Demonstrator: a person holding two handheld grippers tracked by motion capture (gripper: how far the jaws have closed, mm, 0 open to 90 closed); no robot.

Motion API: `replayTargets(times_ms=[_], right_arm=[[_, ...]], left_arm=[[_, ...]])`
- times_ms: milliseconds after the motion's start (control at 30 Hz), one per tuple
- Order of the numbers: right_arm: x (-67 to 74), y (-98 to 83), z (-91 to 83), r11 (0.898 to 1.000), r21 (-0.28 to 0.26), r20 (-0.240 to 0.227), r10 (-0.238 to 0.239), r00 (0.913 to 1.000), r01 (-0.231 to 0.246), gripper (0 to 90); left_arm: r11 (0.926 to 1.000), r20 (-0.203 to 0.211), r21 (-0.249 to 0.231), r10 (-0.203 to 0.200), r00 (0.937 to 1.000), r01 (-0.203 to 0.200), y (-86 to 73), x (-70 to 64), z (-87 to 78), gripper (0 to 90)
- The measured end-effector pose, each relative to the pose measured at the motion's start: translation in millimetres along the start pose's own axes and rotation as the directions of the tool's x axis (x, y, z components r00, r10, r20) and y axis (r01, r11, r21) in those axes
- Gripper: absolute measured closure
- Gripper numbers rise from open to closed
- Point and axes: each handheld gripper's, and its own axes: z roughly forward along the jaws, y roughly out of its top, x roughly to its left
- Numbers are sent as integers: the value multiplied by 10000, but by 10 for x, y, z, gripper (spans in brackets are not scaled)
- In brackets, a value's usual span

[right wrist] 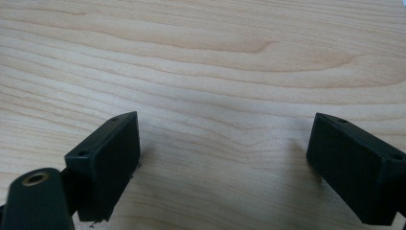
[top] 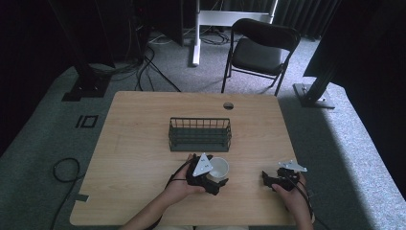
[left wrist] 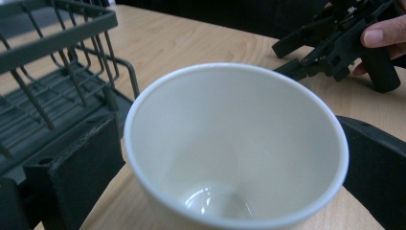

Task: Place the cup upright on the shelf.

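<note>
A white paper cup (top: 220, 166) stands empty on the wooden table (top: 143, 143), just in front of the dark wire basket (top: 200, 134). My left gripper (top: 216, 174) is shut on the white cup (left wrist: 230, 143), one black jaw against each side of it below the rim. The wire basket (left wrist: 52, 81) sits close by on the left in the left gripper view. My right gripper (top: 266, 178) rests low over the table near its front right. In the right gripper view, the right gripper (right wrist: 225, 158) is open, with bare wood between its jaws. It also appears as the right gripper (left wrist: 288, 60) beyond the cup.
A round cable hole (top: 228, 105) lies near the table's far edge. Behind the table a black folding chair (top: 261, 48) stands on the grey carpet. Cables (top: 64, 168) run across the floor to the left.
</note>
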Motion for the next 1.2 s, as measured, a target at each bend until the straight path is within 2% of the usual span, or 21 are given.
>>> replayTargets(times_ms=[133, 233, 333, 367, 400, 500, 633, 667, 800, 1200], right_arm=[[0, 0, 0, 10000, 1, -1, 1, 10000, -1, 108], [0, 0, 0, 10000, 1, 0, 0, 10000, 0, 109], [0, 0, 0, 10000, 4, -1, 6, 10000, -6, 108], [0, 0, 0, 10000, 0, 0, -1, 10000, 1, 108], [0, 0, 0, 10000, 0, -1, -2, 10000, 2, 109], [0, 0, 0, 10000, -1, -1, 1, 10000, -1, 108], [0, 0, 0, 10000, -1, 0, -3, 10000, 3, 108], [0, 0, 0, 10000, -1, 0, -3, 10000, 3, 108], [0, 0, 0, 10000, 0, -1, 3, 10000, -3, 108], [0, 0, 0, 10000, 1, 2, 0, 10000, 0, 109]], left_arm=[[9999, -71, -144, -53, 10000, 52, -4, -1, 20, 3], [9994, -137, -331, -122, 9998, 118, 0, -8, 23, 37], [9995, -45, -296, -89, 10000, 88, 0, -28, 39, 74], [9995, -120, -311, -33, 9999, 29, 0, -37, 43, 89], [9994, -220, -354, -65, 9997, 57, 2, -41, 47, 143], [9991, -305, -408, -144, 9994, 132, 6, -37, 49, 198], [9986, -315, -524, -90, 9995, 73, 18, -29, 41, 202], [9974, -193, -721, -77, 9998, 63, 38, -29, 17, 202], [9953, -192, -971, -14, 9998, -5, 107, -35, -35, 203], [9941, -79, -1079, 39, 10000, -47, 308, -30, -172, 203]])
